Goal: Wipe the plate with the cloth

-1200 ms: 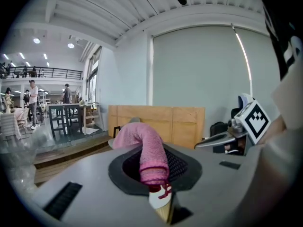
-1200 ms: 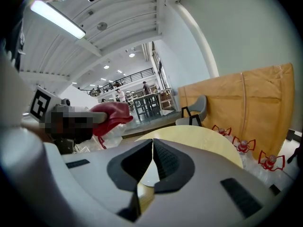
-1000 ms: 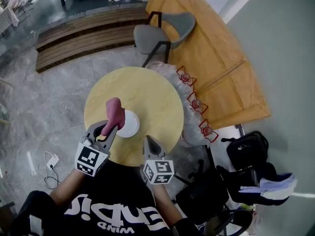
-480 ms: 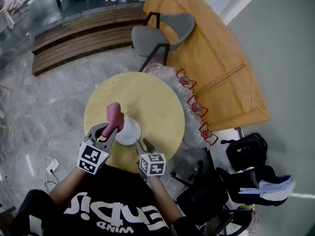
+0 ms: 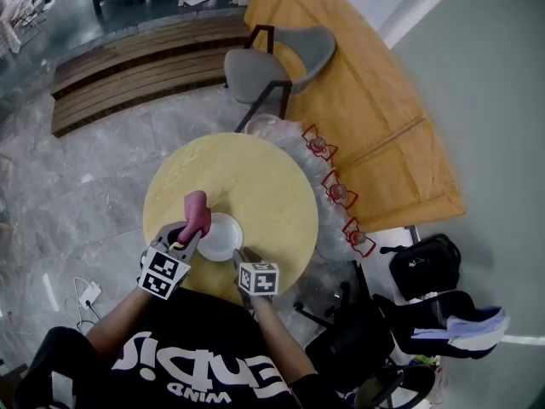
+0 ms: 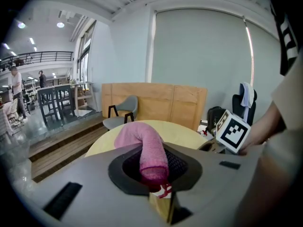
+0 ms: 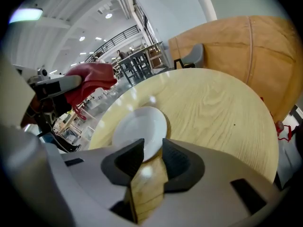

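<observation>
- The left gripper (image 5: 186,235) is clamping its fingers (image 6: 187,162) on the pink cloth (image 5: 197,210), just beside the white plate's (image 5: 220,236) left edge.
- The right gripper (image 7: 152,151) is holding its fingers apart around the plate's near rim.
- The plate is sitting on the near-left part of the round wooden table (image 5: 260,173).

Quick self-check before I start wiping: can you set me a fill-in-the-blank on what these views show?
The left gripper holds a rolled towelling cloth coloured ____.
The round white plate lies on a yellow wooden table of ____ shape.
The right gripper is ____, its fingers at the plate's near rim.
Missing: pink; round; open.
</observation>
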Demonstrator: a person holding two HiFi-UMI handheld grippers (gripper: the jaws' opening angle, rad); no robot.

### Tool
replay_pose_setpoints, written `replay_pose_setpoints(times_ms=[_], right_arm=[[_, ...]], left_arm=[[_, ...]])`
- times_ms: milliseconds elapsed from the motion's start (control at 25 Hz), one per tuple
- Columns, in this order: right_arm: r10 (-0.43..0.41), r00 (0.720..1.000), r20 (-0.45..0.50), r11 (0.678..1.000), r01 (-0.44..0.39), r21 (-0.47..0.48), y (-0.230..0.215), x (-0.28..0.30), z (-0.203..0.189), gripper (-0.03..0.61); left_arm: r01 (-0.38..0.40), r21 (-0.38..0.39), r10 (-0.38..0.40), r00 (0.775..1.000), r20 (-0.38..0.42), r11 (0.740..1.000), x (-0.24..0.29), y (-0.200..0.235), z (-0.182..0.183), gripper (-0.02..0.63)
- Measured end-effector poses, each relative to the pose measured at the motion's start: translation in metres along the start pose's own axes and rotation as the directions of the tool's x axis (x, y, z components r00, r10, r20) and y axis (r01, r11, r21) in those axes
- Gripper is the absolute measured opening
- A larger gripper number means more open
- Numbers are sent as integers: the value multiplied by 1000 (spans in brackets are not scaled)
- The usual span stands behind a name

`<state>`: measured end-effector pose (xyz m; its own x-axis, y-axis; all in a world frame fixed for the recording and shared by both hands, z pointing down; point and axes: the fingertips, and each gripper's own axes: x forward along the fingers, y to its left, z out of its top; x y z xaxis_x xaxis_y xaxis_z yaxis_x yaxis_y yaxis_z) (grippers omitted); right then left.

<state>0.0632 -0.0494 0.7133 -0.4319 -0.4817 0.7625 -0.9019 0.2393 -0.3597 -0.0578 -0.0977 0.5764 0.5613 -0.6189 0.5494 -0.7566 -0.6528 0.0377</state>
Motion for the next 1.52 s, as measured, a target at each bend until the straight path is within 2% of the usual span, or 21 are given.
replay_pose_setpoints(times_ms=[200, 640, 1040, 1320, 1520], right_arm=[[-6, 999, -36, 1000, 6, 10, -6, 14, -4, 117], [-25, 997, -74, 999, 26, 20, -9, 30, -6, 117], [-50, 996, -76, 998, 53, 45, -10, 31, -3, 115], [-71, 994, -79, 995, 76, 68, -11, 30, -3, 109], [-75, 994, -77, 993, 82, 85, -11, 31, -3, 107]], left_arm=[[30, 3, -30, 997, -65, 1000, 15, 4, -19, 52], [73, 23, -69, 988, -140, 997, 36, 13, -45, 52], [218, 91, -198, 962, -186, 972, 76, -23, -43, 52], [318, 110, -286, 929, -233, 942, 98, -57, -48, 52], [419, 96, -373, 874, -311, 903, 107, -84, -66, 52]])
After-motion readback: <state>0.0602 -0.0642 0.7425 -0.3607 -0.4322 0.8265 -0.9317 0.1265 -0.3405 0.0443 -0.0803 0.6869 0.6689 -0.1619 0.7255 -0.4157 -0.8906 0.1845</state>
